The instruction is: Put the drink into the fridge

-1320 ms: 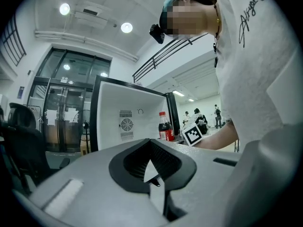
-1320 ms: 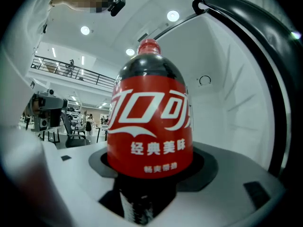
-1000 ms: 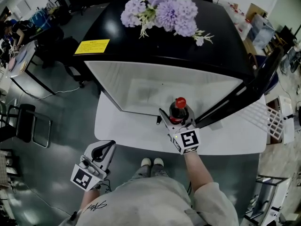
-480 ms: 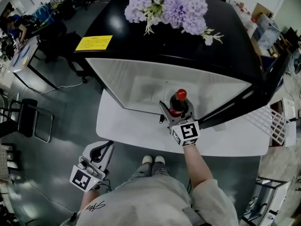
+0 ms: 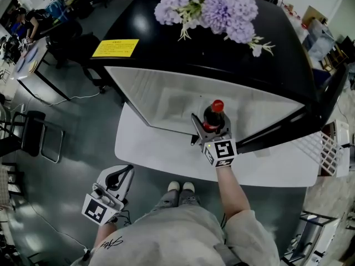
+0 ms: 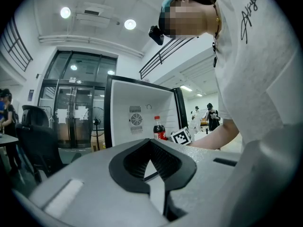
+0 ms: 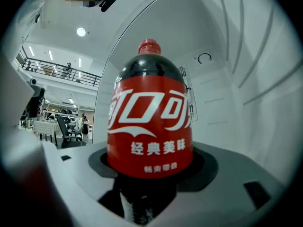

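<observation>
The drink (image 5: 214, 117) – a cola bottle with a red cap and red label – is held upright in the right gripper (image 5: 210, 132), whose fingers are clenched round its lower body. It is placed at the mouth of the open fridge (image 5: 166, 96), with the white inner walls seen behind it in the right gripper view. Whether its base rests on anything cannot be told. The left gripper (image 5: 124, 174) is kept low beside the person's leg, well apart from the white bench (image 5: 150, 151) – its fingers are pressed together with nothing between them. Purple flowers (image 5: 208, 7) are laid on the fridge's black top.
</observation>
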The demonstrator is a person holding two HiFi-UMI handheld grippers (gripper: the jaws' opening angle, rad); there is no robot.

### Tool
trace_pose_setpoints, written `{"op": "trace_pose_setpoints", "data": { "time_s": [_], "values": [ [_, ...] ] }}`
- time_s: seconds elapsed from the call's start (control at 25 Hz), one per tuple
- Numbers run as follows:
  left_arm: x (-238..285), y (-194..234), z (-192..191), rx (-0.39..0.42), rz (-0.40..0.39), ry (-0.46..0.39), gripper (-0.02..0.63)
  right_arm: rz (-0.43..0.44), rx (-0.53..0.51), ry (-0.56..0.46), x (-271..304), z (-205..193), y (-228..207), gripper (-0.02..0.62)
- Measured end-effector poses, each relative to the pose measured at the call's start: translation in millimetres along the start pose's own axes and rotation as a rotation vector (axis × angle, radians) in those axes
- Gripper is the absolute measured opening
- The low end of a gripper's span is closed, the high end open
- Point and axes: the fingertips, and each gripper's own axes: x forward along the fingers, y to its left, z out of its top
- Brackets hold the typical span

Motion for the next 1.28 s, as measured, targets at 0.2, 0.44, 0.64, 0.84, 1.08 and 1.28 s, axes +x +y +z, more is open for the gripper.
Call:
{"op": "trace_pose_setpoints", "data": {
  "time_s": [0.2, 0.44, 0.64, 0.84, 1.08, 1.28],
  "values": [
    [3, -3, 2, -0.003, -0.013, -0.015, 0.003, 0.003, -0.016, 0.007, 9, -2, -2, 0.313],
    [0, -2, -4, -0.011, 0.005, 0.011, 0.003, 0.010, -0.018, 0.002, 18, -1, -4, 0.313],
    [-5, -1, -8, -0.011, 0.015, 0.027, 0.003, 0.009, -0.018, 0.002, 24, -3, -7, 0.313],
    [-3, -3, -1, -0.010, 0.004, -0.004, 0.003, 0.006, -0.005, 0.007, 29, -7, -11, 0.313],
    [-5, -2, -4, -0.014, 0.013, 0.017, 0.003, -0.002, 0.005, 0.006, 37, -10, -17, 0.313],
    [-12, 3, -15, -0.012, 0.046, 0.053, 0.003, -0.011, 0.001, 0.004, 43, -11, -25, 0.313]
  ]
}}
